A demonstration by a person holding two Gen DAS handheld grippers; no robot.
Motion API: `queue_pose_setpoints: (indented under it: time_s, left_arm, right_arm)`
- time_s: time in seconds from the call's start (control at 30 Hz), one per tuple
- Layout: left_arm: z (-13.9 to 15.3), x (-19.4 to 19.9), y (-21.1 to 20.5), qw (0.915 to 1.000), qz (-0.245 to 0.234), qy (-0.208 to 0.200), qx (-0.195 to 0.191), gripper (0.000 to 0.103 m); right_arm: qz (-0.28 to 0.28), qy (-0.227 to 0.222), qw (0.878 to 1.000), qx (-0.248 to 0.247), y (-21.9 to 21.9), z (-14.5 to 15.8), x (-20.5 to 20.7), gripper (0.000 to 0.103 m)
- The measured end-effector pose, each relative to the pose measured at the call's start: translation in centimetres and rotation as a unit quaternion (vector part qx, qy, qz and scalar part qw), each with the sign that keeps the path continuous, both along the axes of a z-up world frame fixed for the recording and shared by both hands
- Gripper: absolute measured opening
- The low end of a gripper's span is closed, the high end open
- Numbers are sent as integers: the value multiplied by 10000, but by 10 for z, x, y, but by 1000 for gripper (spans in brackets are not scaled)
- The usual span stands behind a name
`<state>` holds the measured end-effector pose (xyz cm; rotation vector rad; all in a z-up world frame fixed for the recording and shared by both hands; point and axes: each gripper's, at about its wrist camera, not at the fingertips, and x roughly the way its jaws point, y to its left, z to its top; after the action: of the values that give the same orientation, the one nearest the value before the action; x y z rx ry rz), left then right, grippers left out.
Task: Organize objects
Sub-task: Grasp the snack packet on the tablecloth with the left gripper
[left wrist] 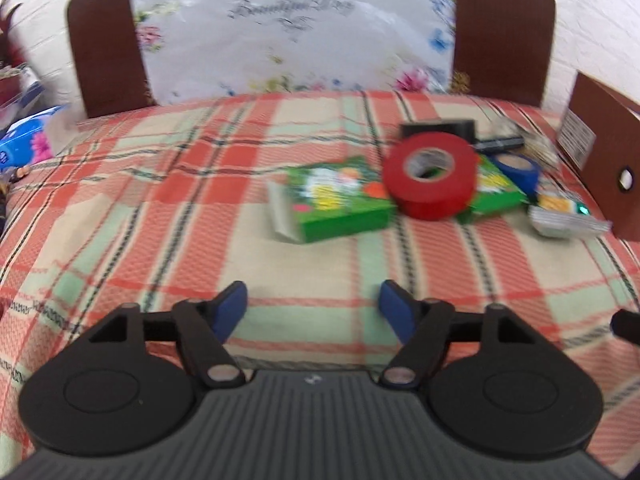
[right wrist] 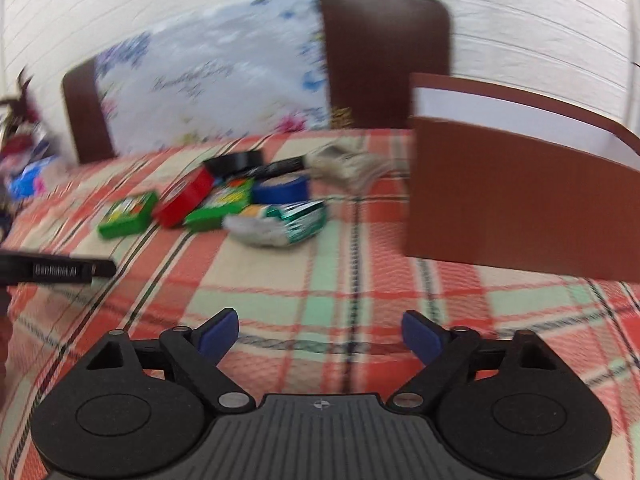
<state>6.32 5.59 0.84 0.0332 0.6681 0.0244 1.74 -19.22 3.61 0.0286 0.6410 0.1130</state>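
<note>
A pile of objects lies on the plaid cloth [left wrist: 160, 216]: a red tape roll [left wrist: 430, 176] leaning on two green boxes [left wrist: 340, 200] [left wrist: 496, 188], a blue tape roll [left wrist: 518, 168], a black tape roll [left wrist: 440, 128] and a silver-green packet [left wrist: 564, 216]. A brown box [left wrist: 600, 152] stands at the right. My left gripper [left wrist: 312, 308] is open and empty, short of the pile. In the right wrist view my right gripper [right wrist: 320, 336] is open and empty; the red roll [right wrist: 184, 200], packet [right wrist: 280, 224] and brown box [right wrist: 500, 200] lie ahead.
A brown chair back with a floral plastic cover [left wrist: 296, 28] stands behind the table. Blue packaging [left wrist: 24, 144] lies at the far left. A crumpled wrapper [right wrist: 344, 164] lies behind the pile. The left gripper's black body [right wrist: 56, 270] shows at the right view's left edge.
</note>
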Motion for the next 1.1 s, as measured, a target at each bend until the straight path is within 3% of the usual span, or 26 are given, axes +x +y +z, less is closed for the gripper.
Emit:
queue_pose_setpoints:
  time_s: [0.07,0.13,0.37,0.5,0.6,0.87,0.97,1.03,1.1]
  left_arm:
    - [-5,-6,11,9993,-11,-296,-211,82]
    - [-3,-5,14,9987,21,-345,-383,81]
    - [-6,-3,15,9981,-10,-419,-452,83]
    - [-8,-3,16,9980,-29,-421,-478,84]
    - [-8,-4,15,9980,-19,-422,-477,84]
    - [-9,-4,12,9988,-40,-373,-321,86]
    - [-4,-3,3,9996,-92,-240,-129,84]
    - [6,-6,-7,9980,-394,-41,-483,79]
    - [19,-12,-30,9930,-859,80,-810,78]
  right_arm:
    - [162,-5,9998,-146,13,0,9,78]
    - [177,-116,9994,-259,21,2,19,78]
    - [249,-533,9963,-625,42,13,60,78]
    - [102,-455,9967,-666,42,10,89,77]
    - [176,-130,9988,-434,34,1,98,54]
    - [489,-132,9983,-287,4,1,15,53]
    - [472,-198,9982,-302,-13,0,-21,62]
    - [441,-291,9984,-196,-26,3,-40,79]
    - [379,-354,9985,-192,-32,6,-52,79]
